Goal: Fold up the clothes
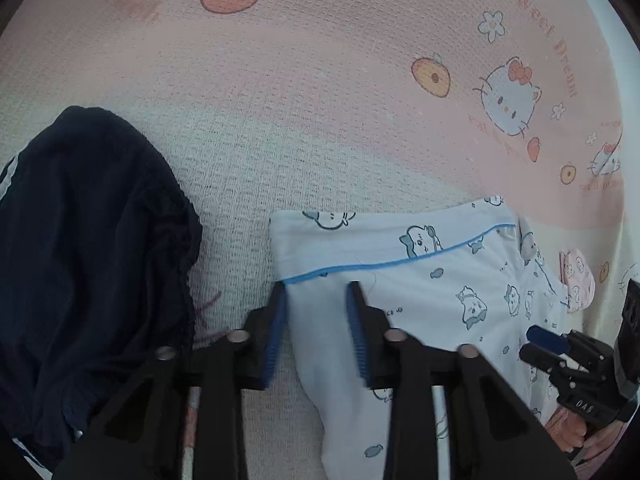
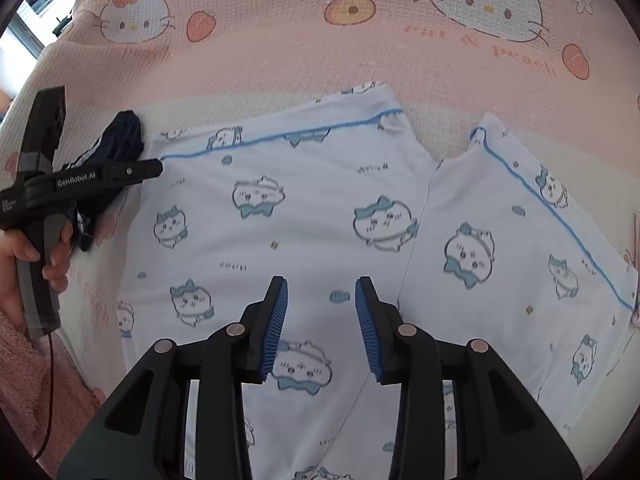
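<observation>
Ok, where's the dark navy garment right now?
The navy garment lies bunched on the pink blanket, left of the pale blue pyjamas, just beyond the left gripper.

The left gripper (image 1: 317, 300) points steeply down with its jaws apart, held by a bare hand (image 2: 38, 254), while the right gripper (image 2: 321, 298) also tilts downward, jaws parted and gripping nothing.

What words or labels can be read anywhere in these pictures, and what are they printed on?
"GenRobot.AI": white letters on the left gripper.
"Sweet Dream": pink letters on the bed cover, read through the left wrist camera.
"& peach": on the same cover; the word before it is too blurred to read.
"DAS": on the right gripper, uncertain.
Small dark marks on the light blue pajamas: too small to read.
</observation>
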